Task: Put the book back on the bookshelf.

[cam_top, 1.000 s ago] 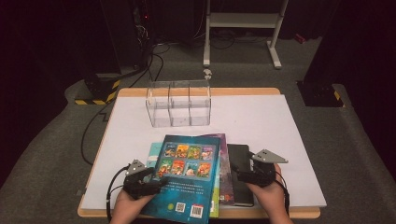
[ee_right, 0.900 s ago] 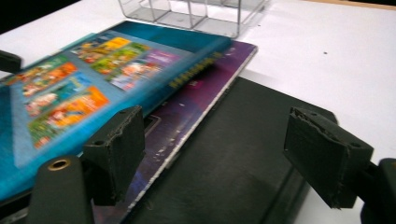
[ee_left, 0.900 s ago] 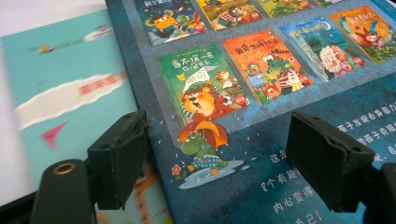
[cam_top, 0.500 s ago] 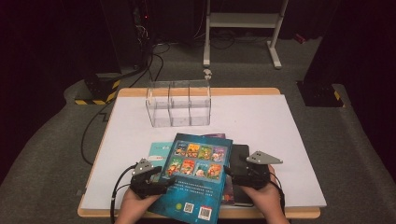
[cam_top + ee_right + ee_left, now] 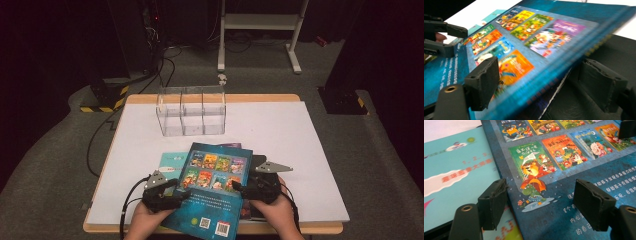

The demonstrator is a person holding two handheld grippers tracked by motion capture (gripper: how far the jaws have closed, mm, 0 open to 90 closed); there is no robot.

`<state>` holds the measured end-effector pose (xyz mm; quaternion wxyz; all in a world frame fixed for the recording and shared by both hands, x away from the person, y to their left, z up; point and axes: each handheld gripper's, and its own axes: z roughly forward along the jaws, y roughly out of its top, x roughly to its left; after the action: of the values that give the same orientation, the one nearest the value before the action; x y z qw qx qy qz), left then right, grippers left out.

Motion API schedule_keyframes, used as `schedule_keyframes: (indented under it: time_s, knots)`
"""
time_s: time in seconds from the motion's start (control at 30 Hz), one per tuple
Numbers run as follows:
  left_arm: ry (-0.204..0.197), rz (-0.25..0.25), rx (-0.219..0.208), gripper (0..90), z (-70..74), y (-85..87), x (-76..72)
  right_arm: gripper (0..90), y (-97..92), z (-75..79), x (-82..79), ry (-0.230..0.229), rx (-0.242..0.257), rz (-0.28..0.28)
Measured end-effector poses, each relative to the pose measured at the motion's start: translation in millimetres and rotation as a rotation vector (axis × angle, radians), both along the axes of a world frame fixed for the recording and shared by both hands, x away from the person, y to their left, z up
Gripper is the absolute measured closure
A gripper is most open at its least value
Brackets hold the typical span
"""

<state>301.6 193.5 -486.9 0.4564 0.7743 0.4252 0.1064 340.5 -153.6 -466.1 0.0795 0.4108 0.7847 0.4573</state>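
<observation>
high view: a blue picture book (image 5: 214, 190) lies tilted on the near part of the white worktop (image 5: 280, 135), its near corner hanging past the worktop's front edge. it rests over a light teal book (image 5: 170, 161) that shows at its left and a black book (image 5: 257, 162) that shows at its right. the left tongs (image 5: 181, 192) sit at the blue book's left edge and the right tongs (image 5: 239, 187) at its right edge, each in one of the person's hands. a clear plastic organiser (image 5: 192, 111) with three compartments stands farther back, well apart from the books.

left gripper view: the left tongs (image 5: 541, 207) stand wide, and their jaws have just been closing a little. the blue picture book's (image 5: 564, 182) edge runs between the jaws; one jaw is over the cover with its small printed book pictures, the other over the light teal book (image 5: 456, 180). the pads do not press on the book.

right gripper view: the right tongs (image 5: 546, 86) stand wide with the blue picture book's (image 5: 529, 42) lifted edge between them, one jaw above the cover and the other below, over the black book (image 5: 619, 55). the book is blurred, and i cannot tell whether the pads touch it. the left tongs (image 5: 454, 40) show farther off at the opposite edge.
</observation>
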Motion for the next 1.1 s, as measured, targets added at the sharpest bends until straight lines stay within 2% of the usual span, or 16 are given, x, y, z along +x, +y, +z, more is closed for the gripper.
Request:
schedule_keyframes:
  time_s: [0.17, 0.27, 0.33, 0.43, 0.53, 0.57, 0.67, 0.73, 0.8, 0.83, 0.87, 0.93, 0.97, 1.0, 1.03, 1.1]
  knots:
    - [-0.011, -0.013, 0.013, 28.1, 2.4, -8.8, 2.4, 23.9, -3.7, 0.6, 2.2, 0.022, 0.019, -0.018]
    - [-0.021, -0.016, 0.003, 30.4, 2.3, -12.6, 4.8, 24.8, -6.6, 3.7, 4.0, -0.002, 0.001, -0.063]
    - [-0.034, -0.022, 0.011, 30.7, 3.1, -16.4, 8.3, 25.4, -7.8, 5.9, 7.7, -0.016, -0.018, -0.081]
    - [-0.047, -0.036, 0.039, 30.7, 6.2, -21.5, 16.2, 26.2, -9.6, 8.4, 20.8, -0.034, -0.038, -0.108]
    - [-0.061, -0.046, 0.064, 30.7, 8.9, -26.3, 25.6, 26.6, -9.8, 9.4, 30.7, -0.028, -0.042, -0.115]
    - [-0.078, -0.066, 0.053, 39.3, 9.1, -28.6, 28.7, 27.0, -8.6, 9.9, 39.1, -0.018, -0.043, -0.115]
    - [-0.086, -0.081, 0.058, 39.3, 10.8, -35.7, 36.0, 26.9, -6.5, 10.8, 44.3, -0.004, -0.049, -0.117]
    - [-0.079, -0.076, 0.064, 34.5, 11.4, -37.9, 40.4, 26.5, -5.4, 11.5, 46.3, -0.003, -0.057, -0.118]
    - [-0.076, -0.065, 0.064, 31.2, 11.0, -36.2, 40.9, 25.7, -5.7, 10.3, 44.5, -0.011, -0.049, -0.128]
    - [-0.073, -0.055, 0.068, 29.6, 10.9, -34.5, 40.4, 25.0, -6.0, 10.1, 42.8, -0.022, -0.054, -0.131]
    - [-0.069, -0.049, 0.072, 25.1, 10.8, -32.7, 39.7, 24.5, -7.5, 11.5, 35.8, -0.058, -0.077, -0.132]
    - [-0.062, -0.04, 0.074, 23.5, 10.1, -28.1, 38.7, 24.4, -8.2, 11.9, 33.1, -0.067, -0.083, -0.143]
    - [-0.06, -0.032, 0.063, 22.0, 8.1, -24.0, 38.3, 26.7, -9.1, 12.3, 28.4, -0.086, -0.089, -0.162]
    - [-0.061, -0.023, 0.038, 18.3, 4.0, -19.4, 38.4, 28.2, -10.3, 12.1, 19.1, -0.105, -0.086, -0.156]
    - [-0.061, -0.023, 0.038, 18.2, 4.0, -19.4, 38.4, 28.2, -10.3, 12.1, 19.1, -0.105, -0.086, -0.156]
    - [-0.021, -0.021, 0.006, 17.6, 1.6, -15.1, 40.4, 26.7, -10.9, 11.3, 15.0, -0.087, -0.075, -0.137]
